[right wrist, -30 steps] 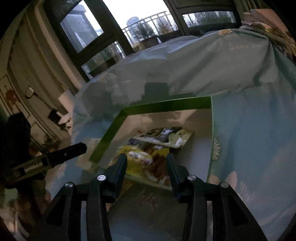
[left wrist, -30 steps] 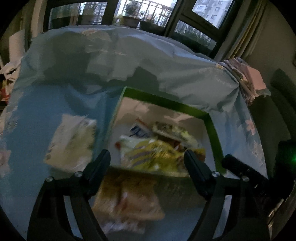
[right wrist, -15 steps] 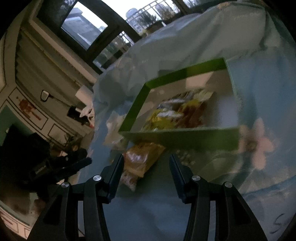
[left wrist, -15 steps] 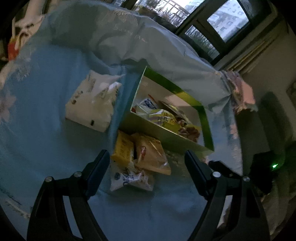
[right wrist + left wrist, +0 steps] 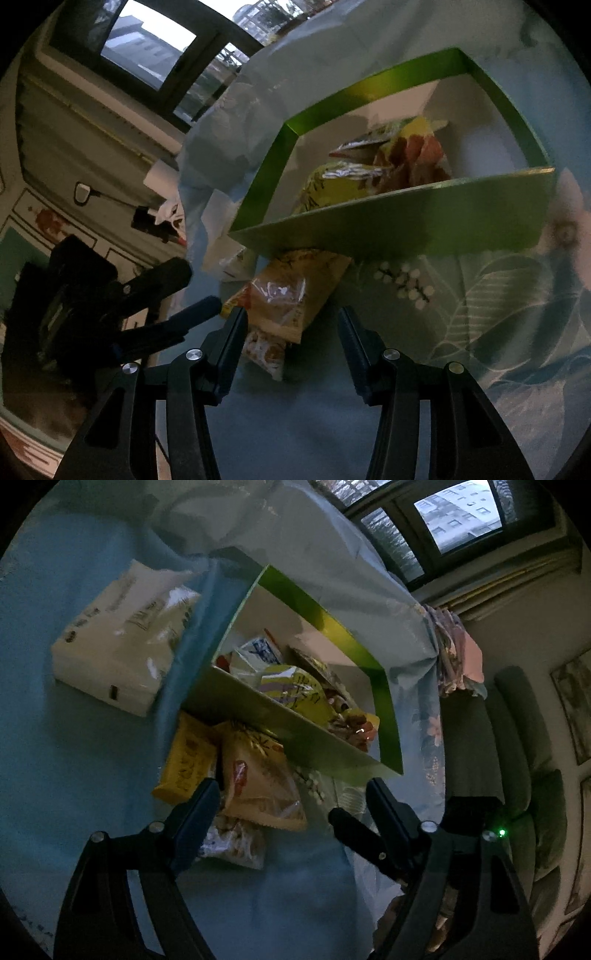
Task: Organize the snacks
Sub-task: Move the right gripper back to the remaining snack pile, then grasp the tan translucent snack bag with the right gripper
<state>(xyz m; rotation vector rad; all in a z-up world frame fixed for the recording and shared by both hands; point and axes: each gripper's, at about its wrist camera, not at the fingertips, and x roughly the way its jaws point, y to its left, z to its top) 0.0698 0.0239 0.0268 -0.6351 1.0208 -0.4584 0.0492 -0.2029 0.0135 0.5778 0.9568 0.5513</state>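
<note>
Light was dim and both fisheye views were soft, so print on the packets could not be read. The green box [image 5: 388, 716] sat on the blue floral cloth [image 5: 74, 757] with its near wall hiding the lower part of its contents; at least three packets showed above that wall in the left view, a yellow one [image 5: 295, 690], a white-and-blue one [image 5: 258, 650] and a reddish one [image 5: 354, 727], though more may have lain beneath. Outside the box, against its near wall, lay three packets: an orange-tan bag [image 5: 258, 779] on top, a yellow packet [image 5: 188, 760] beside it, and a pale clear-fronted bag [image 5: 236, 845] partly covered by the other two and by a finger of the left gripper [image 5: 291, 797]. One white tissue pack [image 5: 122, 642] lay left of the box. The left gripper's fingers were spread wide, grasping nothing, just over the loose packets. The right gripper [image 5: 291, 332] was likewise spread and empty, with the orange-tan bag [image 5: 291, 291] between and beyond its fingertips. One window [image 5: 458, 513] was cut off at the frame edge.
</note>
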